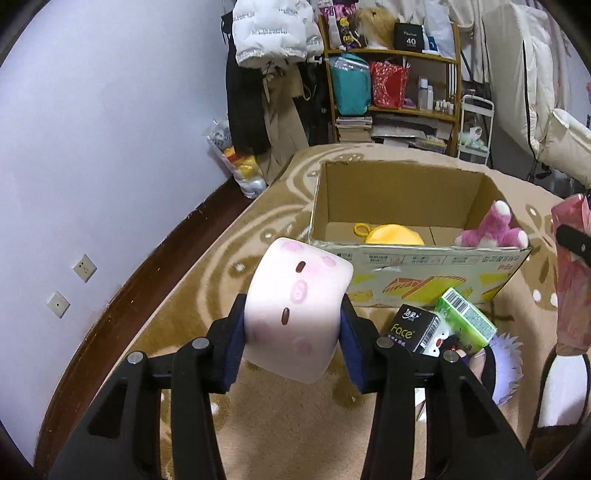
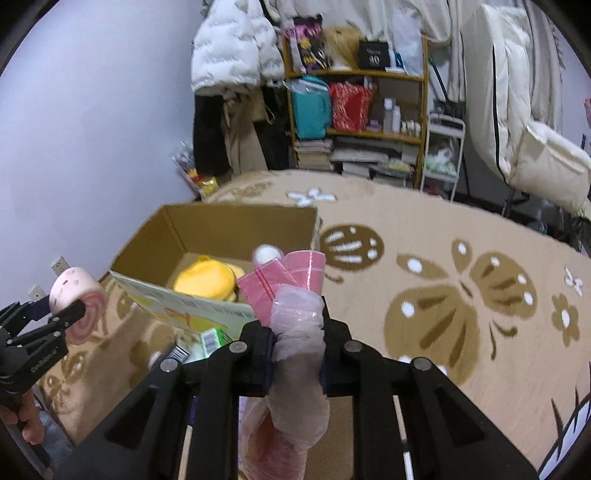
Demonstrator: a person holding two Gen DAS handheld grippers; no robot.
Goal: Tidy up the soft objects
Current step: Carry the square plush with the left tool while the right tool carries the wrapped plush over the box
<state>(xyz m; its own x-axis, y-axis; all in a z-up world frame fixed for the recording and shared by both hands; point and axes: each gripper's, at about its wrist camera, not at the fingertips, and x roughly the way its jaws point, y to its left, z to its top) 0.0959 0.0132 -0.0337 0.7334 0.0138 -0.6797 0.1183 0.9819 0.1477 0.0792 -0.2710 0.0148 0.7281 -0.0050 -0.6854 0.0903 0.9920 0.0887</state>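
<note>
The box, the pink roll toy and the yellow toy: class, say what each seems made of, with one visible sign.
Box: corrugated cardboard, matte brown inside, printed outside, with ragged cut edges.
Pink roll toy: probably soft foam or smooth plush; its sides dent between the left gripper pads.
Yellow toy: likely plush fabric, rounded and matte, with a loop.

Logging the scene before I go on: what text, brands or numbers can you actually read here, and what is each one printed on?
"Face": black tissue pack on the rug in front of the cardboard box.
"40": black box on top of the shelf.
Unreadable: small characters above "Face"; barcode digits on the green pack; print on the cardboard box front; repeated lettering on the white puffer jacket.
</note>
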